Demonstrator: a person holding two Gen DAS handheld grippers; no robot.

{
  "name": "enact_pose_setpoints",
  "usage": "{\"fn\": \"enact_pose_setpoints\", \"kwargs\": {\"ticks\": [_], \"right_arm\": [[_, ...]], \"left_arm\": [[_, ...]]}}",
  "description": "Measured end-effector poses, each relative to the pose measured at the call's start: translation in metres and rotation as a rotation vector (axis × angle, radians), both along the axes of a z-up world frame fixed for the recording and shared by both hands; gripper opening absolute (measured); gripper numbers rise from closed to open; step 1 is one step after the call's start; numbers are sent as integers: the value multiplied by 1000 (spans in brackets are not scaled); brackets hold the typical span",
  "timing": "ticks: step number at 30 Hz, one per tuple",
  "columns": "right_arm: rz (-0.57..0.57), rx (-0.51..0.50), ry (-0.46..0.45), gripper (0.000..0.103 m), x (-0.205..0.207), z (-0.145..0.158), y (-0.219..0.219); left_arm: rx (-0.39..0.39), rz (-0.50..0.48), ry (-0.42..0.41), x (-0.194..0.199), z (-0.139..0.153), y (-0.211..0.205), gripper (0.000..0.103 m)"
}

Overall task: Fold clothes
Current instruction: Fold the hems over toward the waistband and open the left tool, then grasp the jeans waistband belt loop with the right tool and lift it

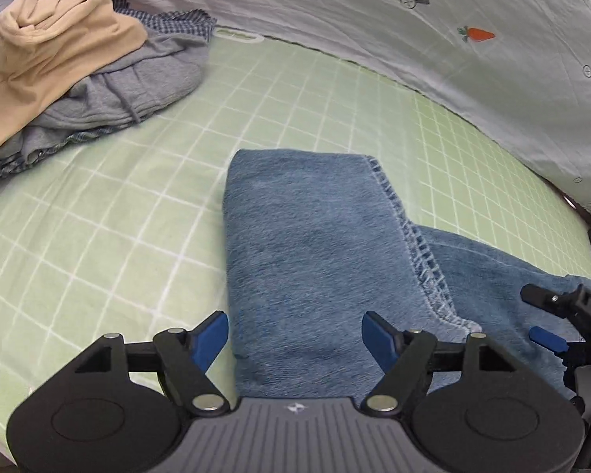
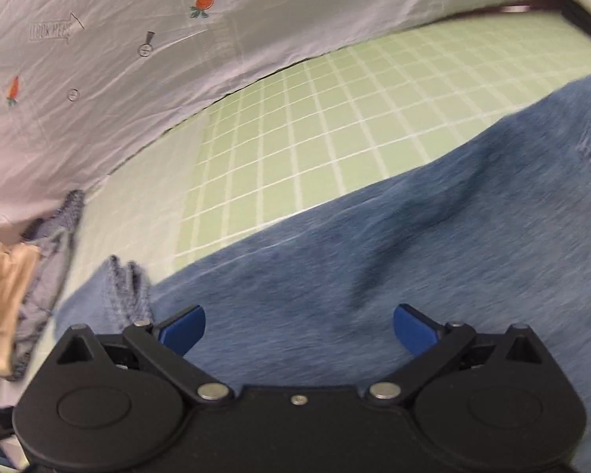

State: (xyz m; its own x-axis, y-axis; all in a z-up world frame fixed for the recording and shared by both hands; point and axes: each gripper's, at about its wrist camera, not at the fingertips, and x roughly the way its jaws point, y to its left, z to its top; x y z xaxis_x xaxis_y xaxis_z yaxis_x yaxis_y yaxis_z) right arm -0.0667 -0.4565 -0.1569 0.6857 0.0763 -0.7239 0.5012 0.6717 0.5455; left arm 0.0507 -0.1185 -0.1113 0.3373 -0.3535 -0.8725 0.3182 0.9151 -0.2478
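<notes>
Blue jeans [image 1: 315, 244] lie partly folded on the green checked sheet [image 1: 98, 216], one leg doubled over with a stitched hem on its right side. My left gripper [image 1: 295, 335] is open and empty just above the near end of the folded leg. My right gripper [image 2: 299, 329] is open and empty above the jeans [image 2: 413, 256]; it also shows at the right edge of the left wrist view [image 1: 563, 315]. The right wrist view is blurred by motion.
A pile of clothes, a beige garment [image 1: 47, 59] over grey and checked ones [image 1: 138, 90], lies at the far left; it also shows in the right wrist view [image 2: 8, 295]. A white carrot-print cloth [image 1: 413, 19] rises along the back edge.
</notes>
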Motion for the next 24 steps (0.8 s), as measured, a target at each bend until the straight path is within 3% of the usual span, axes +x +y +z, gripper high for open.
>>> {"fn": "enact_pose_setpoints", "kwargs": {"ticks": [3, 5, 7, 8, 9, 12, 13, 14, 19, 22, 24], "right_arm": [[52, 214, -50, 93, 7, -16, 11], [63, 232, -66, 91, 8, -17, 19], [69, 252, -69, 74, 10, -18, 23], [65, 290, -82, 59, 11, -21, 24], [60, 333, -96, 53, 11, -25, 25], [71, 385, -103, 49, 17, -32, 30], [83, 358, -89, 49, 21, -31, 33], [94, 324, -73, 43, 24, -30, 36], [101, 289, -75, 44, 37, -28, 38], [167, 338, -73, 45, 49, -32, 42], [234, 318, -71, 45, 58, -32, 50]], "left_arm": [[38, -20, 64, 3, -12, 8, 75], [46, -40, 88, 4, -17, 11, 75], [51, -59, 94, 5, -19, 15, 76], [54, -69, 95, 5, -19, 16, 76], [57, -80, 96, 6, -20, 17, 77], [66, -118, 98, 9, -21, 18, 79], [69, -128, 98, 11, -22, 18, 79], [71, -136, 97, 13, -22, 19, 80], [69, -153, 114, 27, -27, 23, 83], [73, -174, 111, 31, -28, 21, 85], [78, -186, 108, 33, -28, 18, 89]]}}
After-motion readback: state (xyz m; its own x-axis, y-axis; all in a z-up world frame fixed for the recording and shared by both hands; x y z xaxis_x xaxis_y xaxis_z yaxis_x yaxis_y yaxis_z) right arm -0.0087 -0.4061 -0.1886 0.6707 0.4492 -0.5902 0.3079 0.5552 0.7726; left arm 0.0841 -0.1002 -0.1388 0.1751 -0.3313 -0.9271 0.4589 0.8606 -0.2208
